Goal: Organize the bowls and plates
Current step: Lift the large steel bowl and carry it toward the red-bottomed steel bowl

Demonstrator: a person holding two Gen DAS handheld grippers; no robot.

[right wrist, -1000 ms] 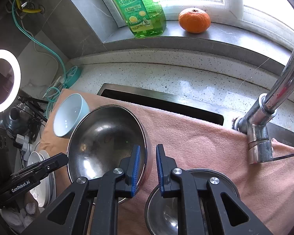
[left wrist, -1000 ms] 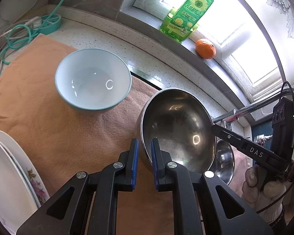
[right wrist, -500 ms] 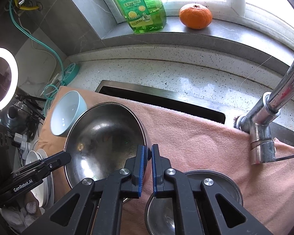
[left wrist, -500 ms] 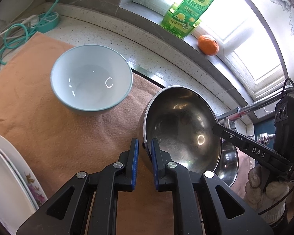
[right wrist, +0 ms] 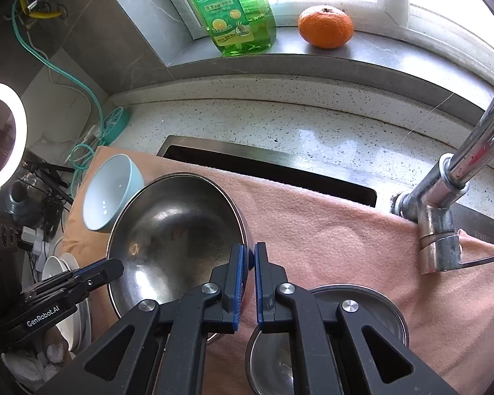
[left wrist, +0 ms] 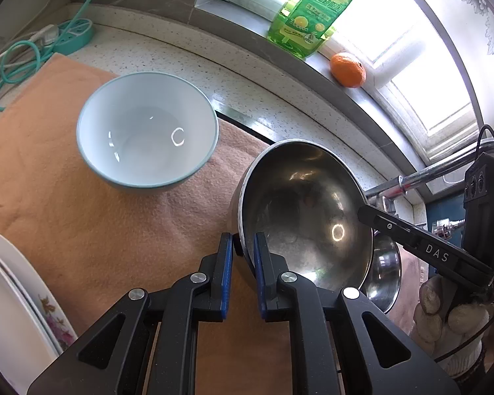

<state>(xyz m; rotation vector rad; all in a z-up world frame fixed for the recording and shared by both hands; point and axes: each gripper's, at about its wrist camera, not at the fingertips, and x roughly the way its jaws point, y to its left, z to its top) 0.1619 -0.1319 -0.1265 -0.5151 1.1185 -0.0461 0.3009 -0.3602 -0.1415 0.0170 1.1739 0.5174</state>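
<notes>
Over the peach towel (left wrist: 108, 230) beside the blue bowl (left wrist: 148, 131), both the left gripper (left wrist: 242, 256) and the right gripper (right wrist: 250, 263) pinch opposite rims of the large steel bowl (left wrist: 299, 204), probably sharing its weight to keep it level for nesting with the smaller steel bowl (right wrist: 329, 339).

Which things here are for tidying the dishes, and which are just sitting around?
For the job: big steel bowl, small steel bowl, blue bowl, plates, left gripper and right gripper, both clamped on the big bowl's rim.

Just lying about: soap bottle, orange, tap, power strip.
</notes>
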